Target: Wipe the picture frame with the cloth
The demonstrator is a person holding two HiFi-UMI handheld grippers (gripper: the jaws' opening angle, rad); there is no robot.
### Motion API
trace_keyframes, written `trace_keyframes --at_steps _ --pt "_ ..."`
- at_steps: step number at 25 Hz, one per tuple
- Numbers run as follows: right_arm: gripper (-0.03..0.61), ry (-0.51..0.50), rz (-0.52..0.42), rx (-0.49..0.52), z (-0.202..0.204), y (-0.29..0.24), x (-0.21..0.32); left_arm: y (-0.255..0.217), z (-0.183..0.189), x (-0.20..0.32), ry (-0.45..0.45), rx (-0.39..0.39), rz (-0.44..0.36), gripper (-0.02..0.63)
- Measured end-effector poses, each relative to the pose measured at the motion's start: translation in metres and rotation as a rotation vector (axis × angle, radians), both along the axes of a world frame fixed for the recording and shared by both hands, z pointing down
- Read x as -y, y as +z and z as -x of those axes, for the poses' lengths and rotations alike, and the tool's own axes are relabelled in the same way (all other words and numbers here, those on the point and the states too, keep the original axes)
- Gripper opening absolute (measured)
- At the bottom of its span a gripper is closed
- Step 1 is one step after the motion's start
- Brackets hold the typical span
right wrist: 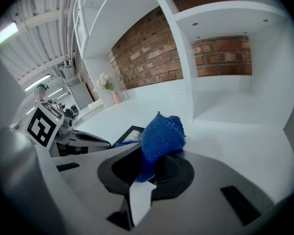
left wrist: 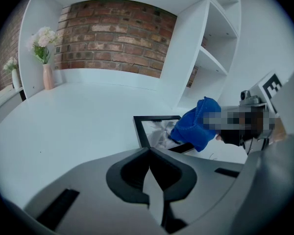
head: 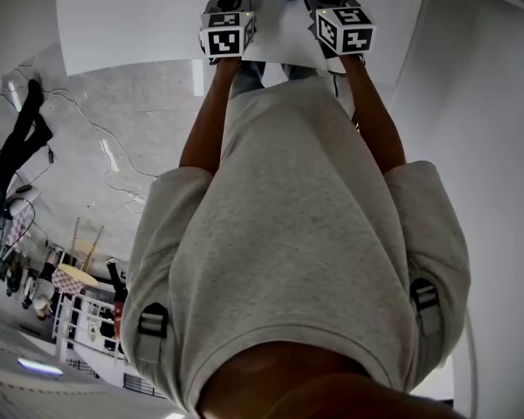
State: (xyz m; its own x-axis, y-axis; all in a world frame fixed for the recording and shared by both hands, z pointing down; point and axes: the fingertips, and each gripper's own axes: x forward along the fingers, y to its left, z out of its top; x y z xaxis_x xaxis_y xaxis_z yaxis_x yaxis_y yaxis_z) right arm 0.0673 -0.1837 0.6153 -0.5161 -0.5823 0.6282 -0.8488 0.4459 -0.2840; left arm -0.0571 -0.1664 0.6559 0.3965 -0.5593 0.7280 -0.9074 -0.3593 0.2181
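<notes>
Just right of centre in the left gripper view, the picture frame (left wrist: 154,131) lies flat on the white counter (left wrist: 63,121), its dark border showing along the top and left edges and its glass catching pale reflections. The blue cloth (left wrist: 198,124) covers the frame's right part. From this angle I cannot tell whether it presses on the glass or hangs just above it.

I judge the wipe to be at its start or in an early pass. The cloth is in hand and brought to the frame, but most of the glass lies bare beside it, and nothing shows which parts are already clean. The left part of the glass and the border look like what is left to cover.

My right gripper (right wrist: 152,165) is clamped on the cloth, which is bunched into a wad that bulges up past the jaw tips, with the frame's corner peeping out to its left. My left gripper (left wrist: 149,155) has its jaws pressed together with nothing between them. It sits near the frame's near corner, not touching it as far as I can see.

At the top of the head view both forearms reach straight ahead, with the two marker cubes side by side and close together. Farther off, a vase of flowers (left wrist: 46,67) stands at the upper left against a brick wall (left wrist: 112,38).
</notes>
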Motion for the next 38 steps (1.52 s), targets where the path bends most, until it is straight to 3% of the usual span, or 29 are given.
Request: trace_keyframes --at_steps 7,13,17,21,28,32,38 --pt "0.058 0.067 -0.007 -0.020 -0.037 -0.006 -0.004 -0.001 -0.002 -0.002 -0.001 0.000 -0.002 0.017" --pt "0.058 0.077 -0.030 -0.028 -0.036 -0.017 -0.007 0.001 0.004 -0.003 0.000 -0.007 -0.001 0.017" --pt "0.058 0.029 -0.079 0.009 -0.015 -0.036 -0.009 0.004 0.001 -0.007 0.002 -0.015 -0.016 0.017" --pt "0.058 -0.062 -0.105 0.057 0.034 -0.056 0.001 -0.011 0.008 -0.001 -0.020 -0.040 -0.058 0.017" --pt "0.058 -0.192 -0.061 0.076 0.101 -0.038 -0.006 -0.015 0.037 -0.006 -0.080 -0.035 -0.058 0.017" --pt "0.058 -0.212 -0.029 0.064 0.111 -0.019 -0.016 -0.011 0.053 -0.013 -0.106 -0.035 -0.053 0.017" --pt "0.058 -0.193 -0.017 0.043 0.095 -0.023 -0.021 -0.022 0.046 -0.012 -0.099 -0.043 -0.057 0.017"
